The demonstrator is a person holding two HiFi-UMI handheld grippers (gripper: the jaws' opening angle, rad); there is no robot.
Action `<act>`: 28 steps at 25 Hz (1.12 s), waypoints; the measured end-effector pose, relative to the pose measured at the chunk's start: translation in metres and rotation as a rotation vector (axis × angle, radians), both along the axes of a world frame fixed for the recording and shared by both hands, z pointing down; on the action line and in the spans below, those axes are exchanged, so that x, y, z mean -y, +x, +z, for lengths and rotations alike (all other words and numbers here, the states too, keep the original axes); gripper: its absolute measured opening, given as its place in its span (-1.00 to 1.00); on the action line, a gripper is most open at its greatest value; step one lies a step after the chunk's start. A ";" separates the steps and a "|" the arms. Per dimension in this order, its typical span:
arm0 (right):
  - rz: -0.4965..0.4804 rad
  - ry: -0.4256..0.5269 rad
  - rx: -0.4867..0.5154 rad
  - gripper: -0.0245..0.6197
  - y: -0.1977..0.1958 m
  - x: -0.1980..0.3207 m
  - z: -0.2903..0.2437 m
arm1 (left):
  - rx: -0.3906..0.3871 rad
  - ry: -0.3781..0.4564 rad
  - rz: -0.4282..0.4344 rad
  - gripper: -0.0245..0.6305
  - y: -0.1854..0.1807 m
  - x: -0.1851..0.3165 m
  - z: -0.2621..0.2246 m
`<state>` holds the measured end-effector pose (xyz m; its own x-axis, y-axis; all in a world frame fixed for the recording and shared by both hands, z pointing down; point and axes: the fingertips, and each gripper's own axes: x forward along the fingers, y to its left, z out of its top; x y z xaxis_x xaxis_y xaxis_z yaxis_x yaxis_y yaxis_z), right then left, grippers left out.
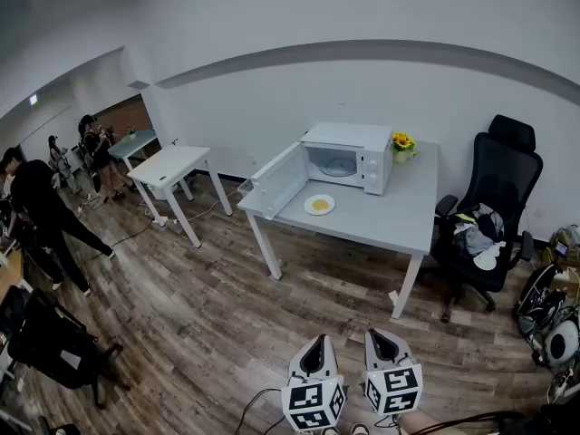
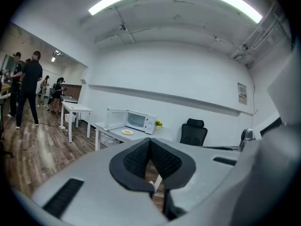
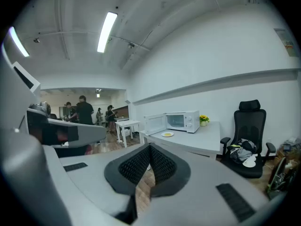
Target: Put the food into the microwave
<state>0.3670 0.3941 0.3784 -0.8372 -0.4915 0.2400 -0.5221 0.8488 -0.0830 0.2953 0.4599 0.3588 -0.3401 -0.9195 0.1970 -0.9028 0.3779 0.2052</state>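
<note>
A white plate with yellow food (image 1: 319,205) lies on the grey table (image 1: 399,216), in front of the white microwave (image 1: 350,156), whose door (image 1: 278,181) hangs open to the left. The same plate (image 2: 127,132) shows far off in the left gripper view, and the plate (image 3: 167,134) shows small in the right gripper view. My left gripper (image 1: 314,355) and right gripper (image 1: 381,346) hover side by side over the floor, well short of the table. In their own views the left gripper (image 2: 150,141) and right gripper (image 3: 150,148) are shut, pads meeting, with nothing between them.
A black office chair (image 1: 485,225) with clothes on it stands right of the table. A small yellow flower pot (image 1: 402,147) sits beside the microwave. White desks (image 1: 169,167) and several people (image 1: 41,216) are at the left. Bags (image 1: 555,315) lie at the far right.
</note>
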 end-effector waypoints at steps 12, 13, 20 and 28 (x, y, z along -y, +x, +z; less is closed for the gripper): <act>-0.006 -0.006 -0.001 -0.88 -0.007 -0.006 0.002 | -0.004 0.003 -0.005 -0.92 -0.011 -0.004 0.000; -0.007 -0.011 0.004 -0.88 -0.008 -0.007 0.002 | -0.004 0.003 -0.005 -0.92 -0.012 -0.005 0.000; 0.016 -0.018 0.019 -0.88 -0.022 -0.012 0.004 | -0.008 -0.009 0.001 -0.92 -0.031 -0.013 0.005; 0.052 -0.018 0.007 -0.88 -0.043 -0.017 0.009 | -0.045 -0.011 -0.009 -0.92 -0.068 -0.022 0.011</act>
